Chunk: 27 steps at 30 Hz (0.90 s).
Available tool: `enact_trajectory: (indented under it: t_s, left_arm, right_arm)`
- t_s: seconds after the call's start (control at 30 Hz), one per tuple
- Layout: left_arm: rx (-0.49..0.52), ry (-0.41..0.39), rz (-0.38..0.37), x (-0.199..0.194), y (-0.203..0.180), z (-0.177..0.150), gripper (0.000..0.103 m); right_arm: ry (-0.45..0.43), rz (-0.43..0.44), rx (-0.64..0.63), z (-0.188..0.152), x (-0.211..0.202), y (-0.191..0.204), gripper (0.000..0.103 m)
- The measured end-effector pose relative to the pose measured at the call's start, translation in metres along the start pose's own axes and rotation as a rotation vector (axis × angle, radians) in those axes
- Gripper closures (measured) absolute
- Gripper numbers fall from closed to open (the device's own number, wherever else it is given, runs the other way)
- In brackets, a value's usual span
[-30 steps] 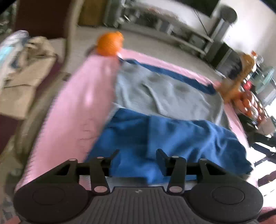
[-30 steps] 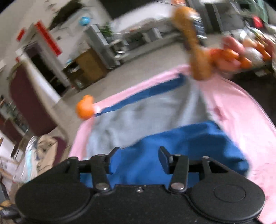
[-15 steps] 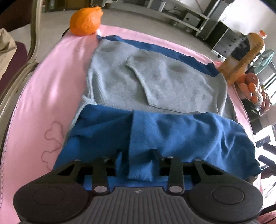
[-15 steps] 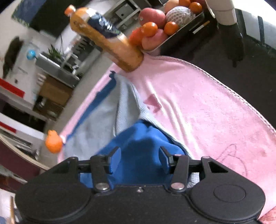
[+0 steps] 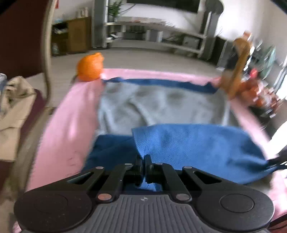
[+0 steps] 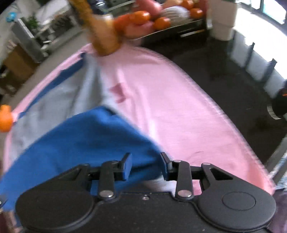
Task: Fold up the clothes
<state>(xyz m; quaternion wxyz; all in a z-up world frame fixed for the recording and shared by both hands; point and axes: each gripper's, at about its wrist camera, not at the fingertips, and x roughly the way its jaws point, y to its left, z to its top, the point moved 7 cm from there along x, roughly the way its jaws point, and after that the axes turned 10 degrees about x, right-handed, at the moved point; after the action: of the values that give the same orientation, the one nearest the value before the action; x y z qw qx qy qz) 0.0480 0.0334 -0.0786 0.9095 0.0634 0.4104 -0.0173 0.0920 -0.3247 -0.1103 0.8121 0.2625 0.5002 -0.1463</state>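
Gripping the near edge of the blue fabric [image 5: 197, 143], the left gripper [image 5: 143, 162] had its two fingers pressed together with a fold of that cloth pinched between them. The blue layer belonged to a grey and blue garment [image 5: 157, 105] that lay spread on a pink cloth [image 5: 66, 123] covering the table. The blue part was turned over the near portion of the grey body, and a narrow blue band ran along the garment's far edge.

The right gripper [image 6: 146, 165] stood at the garment's right near corner. Its fingers [image 6: 126, 166] were apart, with blue fabric [image 6: 80, 143] lying between them; contact with either pad could not be confirmed because of motion blur.

An orange fruit [image 5: 90, 67] sat at the far left corner of the pink cloth, touching the end of the blue band. An orange-coloured bottle [image 6: 102, 30] stood at the far right corner, just beside the grey fabric. A tray of fruit [image 6: 157, 16] was behind the bottle, off the pink cloth. Both views were blurred.
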Motion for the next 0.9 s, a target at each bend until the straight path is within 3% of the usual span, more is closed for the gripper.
enact_trajectory:
  t_s: [0.1, 0.17, 0.23, 0.33, 0.43, 0.5, 0.57, 0.67, 0.77, 0.83, 0.9]
  left_arm:
    - [0.069, 0.102, 0.068, 0.025, -0.001, -0.011, 0.084]
    - [0.059, 0.129, 0.074, 0.024, 0.004, -0.014, 0.078]
    - [0.022, 0.081, 0.086, 0.006, 0.015, -0.009, 0.075]
    - [-0.079, -0.079, 0.152, -0.026, 0.045, 0.006, 0.075]
    - [-0.172, -0.103, 0.056, -0.026, 0.06, 0.012, 0.08]
    - [-0.203, -0.05, -0.081, -0.011, 0.05, 0.009, 0.084]
    - [-0.148, 0.009, -0.158, 0.001, 0.031, 0.005, 0.085]
    - [-0.001, 0.122, -0.104, 0.018, 0.007, -0.009, 0.084]
    - [0.045, 0.3, -0.028, 0.04, 0.011, -0.035, 0.084]
    - [0.047, 0.301, -0.018, 0.037, 0.016, -0.036, 0.084]
    - [0.054, 0.283, -0.001, 0.032, 0.019, -0.035, 0.084]
  right_arm:
    - [0.032, -0.024, -0.015, -0.002, 0.006, -0.002, 0.068]
    - [0.046, -0.029, -0.032, -0.006, 0.008, 0.001, 0.067]
    - [0.028, -0.037, -0.046, -0.006, 0.005, 0.002, 0.063]
    - [-0.017, -0.003, -0.028, -0.004, -0.006, -0.001, 0.062]
    - [-0.043, 0.163, 0.03, -0.002, -0.022, 0.004, 0.063]
    - [-0.018, 0.288, 0.051, -0.002, -0.026, 0.014, 0.071]
    - [0.052, 0.348, 0.052, -0.009, -0.019, 0.024, 0.075]
    - [0.14, 0.237, 0.034, -0.019, 0.005, 0.026, 0.075]
    - [0.153, 0.116, 0.001, -0.02, 0.017, 0.018, 0.089]
    - [0.135, 0.071, -0.017, -0.02, 0.018, 0.014, 0.103]
    - [0.101, 0.031, -0.049, -0.021, 0.014, 0.012, 0.103]
